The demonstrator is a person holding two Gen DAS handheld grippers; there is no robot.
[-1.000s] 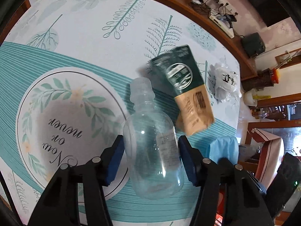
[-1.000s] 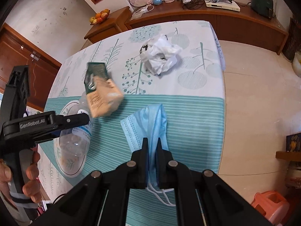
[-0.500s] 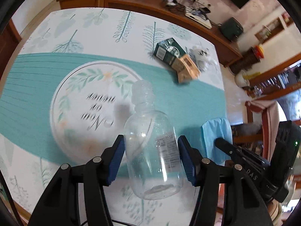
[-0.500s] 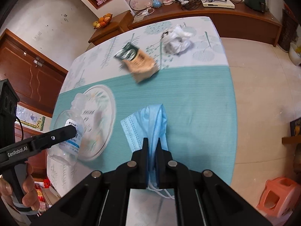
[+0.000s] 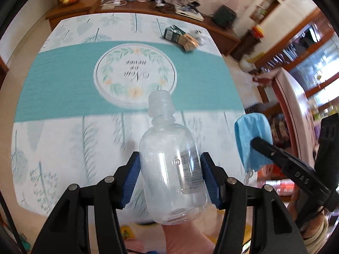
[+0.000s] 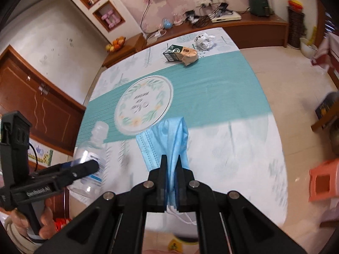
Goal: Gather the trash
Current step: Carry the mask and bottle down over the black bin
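My left gripper (image 5: 170, 169) is shut on a clear empty plastic bottle (image 5: 171, 165), lifted over the near edge of the table, neck pointing away. My right gripper (image 6: 171, 162) is shut on a folded blue face mask (image 6: 169, 139) whose white ear loops hang below the fingers. In the left wrist view the mask (image 5: 253, 139) and right gripper (image 5: 262, 146) appear at the right. The bottle (image 6: 91, 158) and left gripper (image 6: 84, 167) show at the left of the right wrist view. A green-and-tan carton (image 6: 180, 54) and crumpled white plastic bag (image 6: 204, 40) lie at the table's far end.
The table (image 6: 211, 89) wears a teal and white leaf-print cloth with a round printed emblem (image 5: 135, 74). A wooden sideboard (image 6: 243, 21) with cables and devices lines the far wall. An orange plastic stool (image 6: 322, 182) stands on the floor at right. A hand (image 6: 44, 224) holds the left gripper.
Both grippers have pulled back toward the near edge of the table and risen, carrying the bottle and the mask. The carton and bag now look far away.
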